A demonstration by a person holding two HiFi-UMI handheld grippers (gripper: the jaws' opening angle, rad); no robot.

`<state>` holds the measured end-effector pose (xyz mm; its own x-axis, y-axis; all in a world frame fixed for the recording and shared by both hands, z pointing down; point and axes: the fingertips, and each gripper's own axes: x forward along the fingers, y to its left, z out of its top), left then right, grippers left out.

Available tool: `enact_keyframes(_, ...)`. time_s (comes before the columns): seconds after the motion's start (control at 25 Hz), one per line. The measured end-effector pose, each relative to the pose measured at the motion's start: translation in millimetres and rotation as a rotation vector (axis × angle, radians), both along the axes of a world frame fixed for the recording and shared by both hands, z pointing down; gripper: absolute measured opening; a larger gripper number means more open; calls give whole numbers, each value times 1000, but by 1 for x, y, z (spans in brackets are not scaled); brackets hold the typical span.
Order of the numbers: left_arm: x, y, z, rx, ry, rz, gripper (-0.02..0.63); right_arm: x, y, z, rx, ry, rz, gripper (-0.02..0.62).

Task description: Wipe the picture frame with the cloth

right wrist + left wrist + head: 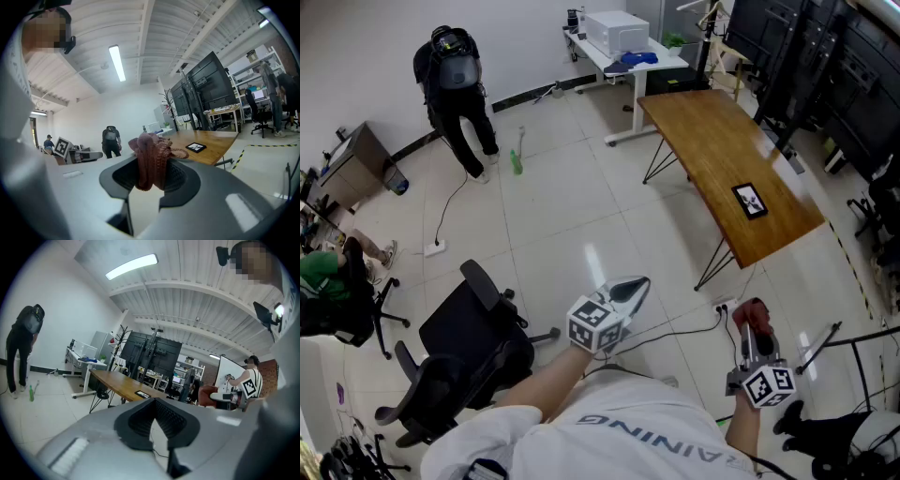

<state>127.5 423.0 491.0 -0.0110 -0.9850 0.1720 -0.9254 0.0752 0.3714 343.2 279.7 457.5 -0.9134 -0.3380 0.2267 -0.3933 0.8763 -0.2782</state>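
At 12 o'clock from the right gripper (757,330) in head view: small black-bordered rectangular picture frame (750,200), lying flat on the long brown wooden table with thin black wire legs (712,141), near the table's closer end. It's well apart from both grippers, nothing touching it. Right gripper view agrees: frame (196,147) flat on the tabletop (220,140), at 2 o'clock past the jaws.

Right gripper (150,180): jaws clamped on a bunched reddish-brown knitted cloth (151,159), wad sticking up above the pads. In head view the cloth (753,314) is a red lump at the gripper tip, over the white tiled floor (562,216), off the table.

Left gripper (630,291): at 10 o'clock from the right one, also over floor, tip pointing toward 1 o'clock. In its own view the left gripper (157,420) has its pads closed together, nothing between them. Frame (142,393) shows just above the jaws, far off on the table (117,380).

Rest, head view:
- black wheeled office chair (469,347) at 8 o'clock of the left gripper
- person in dark clothes with a backpack (455,89), bent over, at 11 o'clock across the floor
- green bottle (516,162) on the floor beside that person
- white desk (623,56) at 12 o'clock beyond the table's far end, white box-shaped device (617,30) on it
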Motion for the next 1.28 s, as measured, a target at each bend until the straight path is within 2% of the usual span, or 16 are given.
enact_keyframes(0.16, -33, 17, 11, -11, 3, -45, 7, -27, 5, 5, -2, 1, -17, 118)
enact_keyframes(0.28, -41, 17, 19, -22, 22, -49, 6, -31, 3, 9, -13, 10, -9, 118)
enact_keyframes(0.64, -58, -31, 27, -50, 23, -44, 6, -58, -50, 29, -67, 2, -11, 118)
enact_keyframes(0.84, -87, -89, 27, -77, 12, -75, 6, -90, -118, 35, -92, -17, -33, 118)
enact_keyframes(1.0, -113, -155, 13, -69, -41, -98, 6, -112, -194, 33, -96, -43, -35, 118)
enact_keyframes(1.28, -130, -236, -14, -65, -61, -108, 7, -124, -275, 17, -103, -76, -43, 118)
